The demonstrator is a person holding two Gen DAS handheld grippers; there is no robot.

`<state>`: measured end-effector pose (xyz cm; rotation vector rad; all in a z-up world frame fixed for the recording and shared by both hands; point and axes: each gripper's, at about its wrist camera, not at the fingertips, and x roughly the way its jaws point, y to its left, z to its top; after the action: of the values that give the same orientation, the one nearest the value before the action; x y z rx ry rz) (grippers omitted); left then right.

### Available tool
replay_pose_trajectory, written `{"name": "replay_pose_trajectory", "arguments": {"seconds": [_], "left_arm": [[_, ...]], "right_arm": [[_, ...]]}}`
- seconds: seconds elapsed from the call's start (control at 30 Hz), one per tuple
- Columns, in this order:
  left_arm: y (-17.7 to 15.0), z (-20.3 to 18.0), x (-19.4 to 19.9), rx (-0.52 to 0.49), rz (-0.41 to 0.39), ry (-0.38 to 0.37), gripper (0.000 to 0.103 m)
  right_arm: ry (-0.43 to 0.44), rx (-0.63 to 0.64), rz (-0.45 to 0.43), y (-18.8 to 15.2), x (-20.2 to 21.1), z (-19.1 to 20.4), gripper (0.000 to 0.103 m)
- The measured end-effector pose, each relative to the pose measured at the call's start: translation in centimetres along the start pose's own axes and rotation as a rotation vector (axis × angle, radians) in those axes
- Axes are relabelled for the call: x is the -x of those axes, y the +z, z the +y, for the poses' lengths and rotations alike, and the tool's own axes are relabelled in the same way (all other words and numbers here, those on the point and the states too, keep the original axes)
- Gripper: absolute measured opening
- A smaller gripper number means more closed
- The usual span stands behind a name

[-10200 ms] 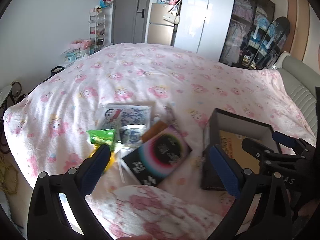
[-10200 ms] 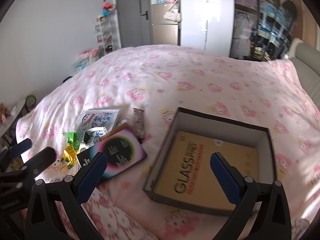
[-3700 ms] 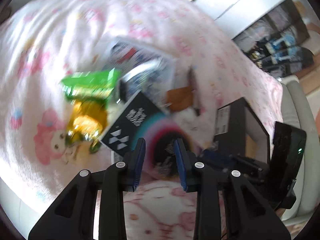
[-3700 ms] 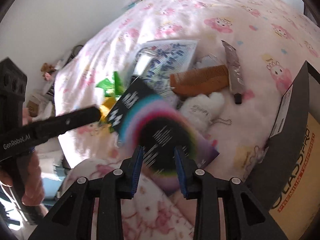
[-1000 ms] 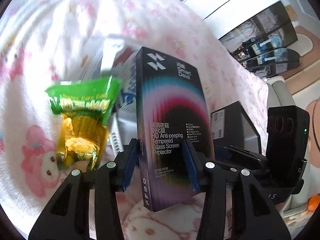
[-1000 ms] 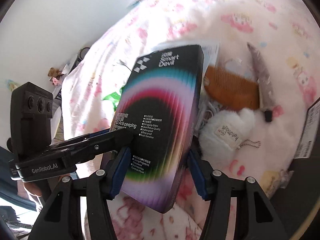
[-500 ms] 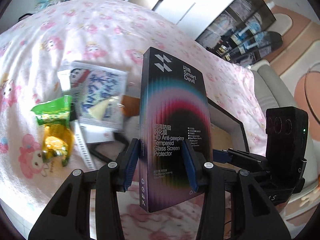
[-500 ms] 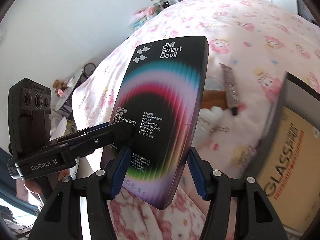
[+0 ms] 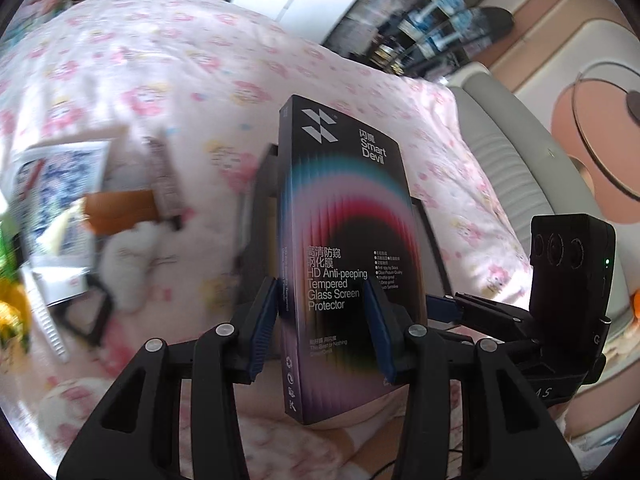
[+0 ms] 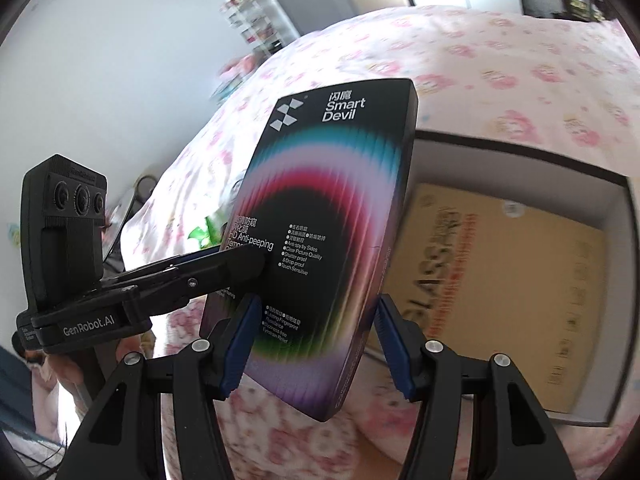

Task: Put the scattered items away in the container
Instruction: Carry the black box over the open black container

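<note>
Flat black cardboard screen-protector box w/ rainbow ring print [image 9: 344, 264] upright between both tongs, lifted clear of pink cartoon-print quilt [image 9: 168, 64]. Left gripper [image 9: 320, 322] clamped on box lower part: ribbed blue pads [image 9: 262, 322] pressing narrow side edge and printed face. Right gripper [image 10: 314, 346] closed on same box across its width, blue pads [image 10: 240, 346] on the two long edges; left tong's black finger seen there crossing from the left onto box face.

Open black rigid container box w/ pale inner walls [image 10: 616, 208] just right of and beyond right tongs, tan card w/ "GLASS" lettering [image 10: 500, 280] flat on its floor. In left view same container mostly hidden behind held box, only dark wall slivers either side.

Left of left tongs, blurred: blue-white printed packet [image 9: 60, 200], brown comb-like piece [image 9: 120, 212], white fluffy item [image 9: 128, 256], dark slim wrapper [image 9: 164, 176], yellow-green foil bag [image 9: 10, 312] cut off at frame edge. Details hard to make out. Right view shows only a green scrap of that pile, rest hidden by box.

Right gripper's camera block [image 9: 568, 276] at far right in left view; left's camera block [image 10: 64, 236] at far left in right view.
</note>
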<state>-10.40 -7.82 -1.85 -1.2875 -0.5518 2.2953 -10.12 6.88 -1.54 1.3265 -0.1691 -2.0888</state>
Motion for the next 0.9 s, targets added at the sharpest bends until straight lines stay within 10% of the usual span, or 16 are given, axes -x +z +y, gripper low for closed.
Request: {"name": "replay_pose_trajectory", "arguments": {"seconds": [0.9], "left_arm": [[1.7, -4.1, -17.7, 0.003, 0.264, 0.027, 0.045]], "right_arm": [[-0.056, -0.230, 0.068, -1.1, -2.9, -16.5, 0.054]]}}
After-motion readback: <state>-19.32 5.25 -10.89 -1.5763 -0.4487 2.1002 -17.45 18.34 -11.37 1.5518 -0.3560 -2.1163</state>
